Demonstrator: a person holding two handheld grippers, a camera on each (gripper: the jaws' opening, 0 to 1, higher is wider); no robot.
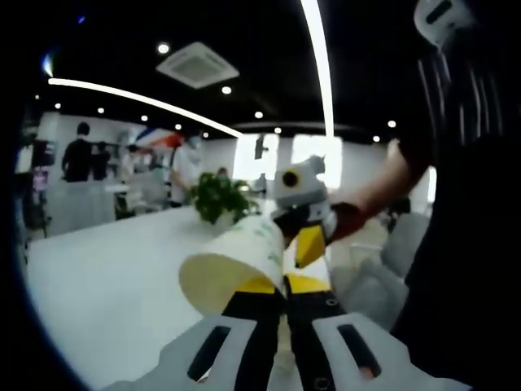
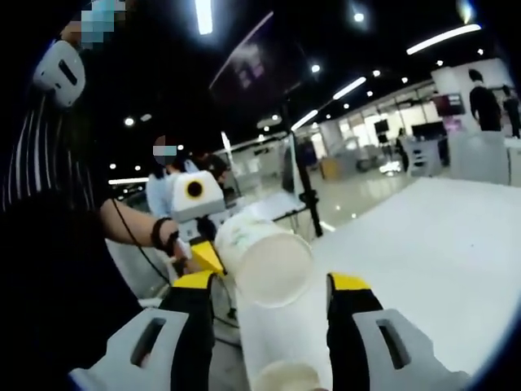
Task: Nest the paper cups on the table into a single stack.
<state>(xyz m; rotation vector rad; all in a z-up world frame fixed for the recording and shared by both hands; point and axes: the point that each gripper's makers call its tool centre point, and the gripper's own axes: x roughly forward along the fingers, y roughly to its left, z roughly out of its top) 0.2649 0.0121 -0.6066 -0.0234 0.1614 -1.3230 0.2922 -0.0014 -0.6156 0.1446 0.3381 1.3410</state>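
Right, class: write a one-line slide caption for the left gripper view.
Left tongs pinch a tilted paper cup above the white table, with the right tongs close behind it.

Two cups — one (image 2: 262, 265) held up, one (image 2: 285, 376) lower down — two grippers (image 1: 281, 285) (image 2: 273, 289), one plant (image 1: 218, 198).

Dim room w/ glaring ceiling strip lights (image 1: 319, 65), soft blur, fisheye-bent edges.

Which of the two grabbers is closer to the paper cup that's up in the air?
Left. The left gripper is clamped on the paper cup at its rim. The right gripper has its jaws spread wide to either side of the cup, not gripping it.
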